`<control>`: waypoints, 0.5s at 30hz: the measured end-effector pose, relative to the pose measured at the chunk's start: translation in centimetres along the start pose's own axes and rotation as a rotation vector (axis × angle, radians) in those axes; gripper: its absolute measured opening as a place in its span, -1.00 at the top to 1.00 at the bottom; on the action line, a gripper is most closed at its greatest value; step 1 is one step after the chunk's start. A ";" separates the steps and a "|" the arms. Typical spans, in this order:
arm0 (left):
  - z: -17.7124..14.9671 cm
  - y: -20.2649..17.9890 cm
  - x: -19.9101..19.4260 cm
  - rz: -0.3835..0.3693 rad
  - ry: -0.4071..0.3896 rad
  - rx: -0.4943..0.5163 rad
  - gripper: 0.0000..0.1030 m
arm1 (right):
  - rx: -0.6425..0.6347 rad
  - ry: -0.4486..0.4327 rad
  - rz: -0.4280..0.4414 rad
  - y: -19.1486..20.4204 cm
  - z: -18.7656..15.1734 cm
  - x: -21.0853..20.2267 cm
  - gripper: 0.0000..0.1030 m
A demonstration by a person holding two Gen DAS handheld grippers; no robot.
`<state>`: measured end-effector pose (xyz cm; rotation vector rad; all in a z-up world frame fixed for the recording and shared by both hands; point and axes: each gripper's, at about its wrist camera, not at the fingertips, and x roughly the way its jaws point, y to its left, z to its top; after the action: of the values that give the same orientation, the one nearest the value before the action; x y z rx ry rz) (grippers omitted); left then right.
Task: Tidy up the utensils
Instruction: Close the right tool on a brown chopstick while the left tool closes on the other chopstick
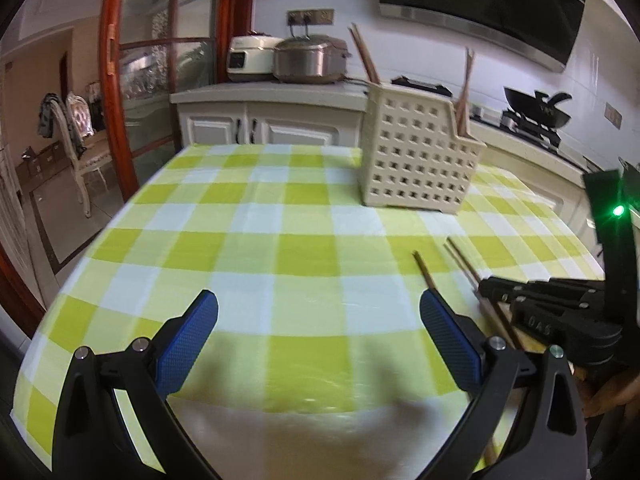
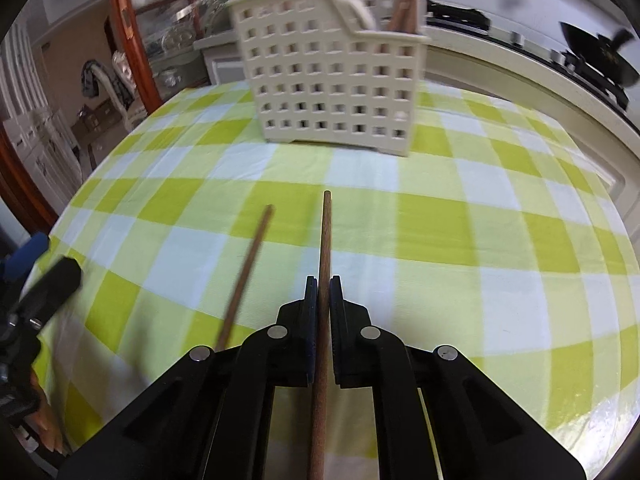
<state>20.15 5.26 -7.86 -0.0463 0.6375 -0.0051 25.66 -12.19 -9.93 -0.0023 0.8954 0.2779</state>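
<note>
My right gripper [image 2: 323,280] is shut on a brown wooden chopstick [image 2: 325,236] whose tip points toward the cream perforated utensil holder [image 2: 332,84]. A second chopstick [image 2: 248,272] lies on the checked cloth just left of it. The holder [image 1: 416,152] stands at the far side of the table with several chopsticks [image 1: 365,56] upright in it. My left gripper [image 1: 318,312] hangs open over the cloth, nothing between its blue pads [image 1: 188,344]. In the left wrist view the right gripper [image 1: 486,292] sits at the right on the chopsticks [image 1: 466,266], with another chopstick [image 1: 424,268] beside it.
A green and white checked tablecloth [image 1: 260,248] covers the table. Behind it runs a white counter with a rice cooker [image 1: 250,58], a steel pot [image 1: 310,58] and a black wok [image 1: 536,110] on the stove. A wooden door frame [image 1: 120,80] and a chair [image 1: 78,140] stand at left.
</note>
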 end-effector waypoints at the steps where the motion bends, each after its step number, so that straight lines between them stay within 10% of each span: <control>1: 0.0 -0.5 0.2 -0.005 0.009 0.006 -0.90 | 0.009 -0.006 0.002 -0.5 0.0 -0.3 0.86; 6: 0.1 -3.9 1.5 -0.029 0.049 0.044 -0.85 | 0.065 -0.034 0.018 -3.4 -0.4 -1.6 0.86; 15: 0.3 -7.6 4.9 -0.065 0.180 0.075 -0.03 | 0.090 -0.067 0.068 -6.5 -1.0 -3.3 0.86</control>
<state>24.31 -2.45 -10.23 0.0062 0.8153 -0.0974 24.45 -19.37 -8.75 0.1209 0.8415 0.2991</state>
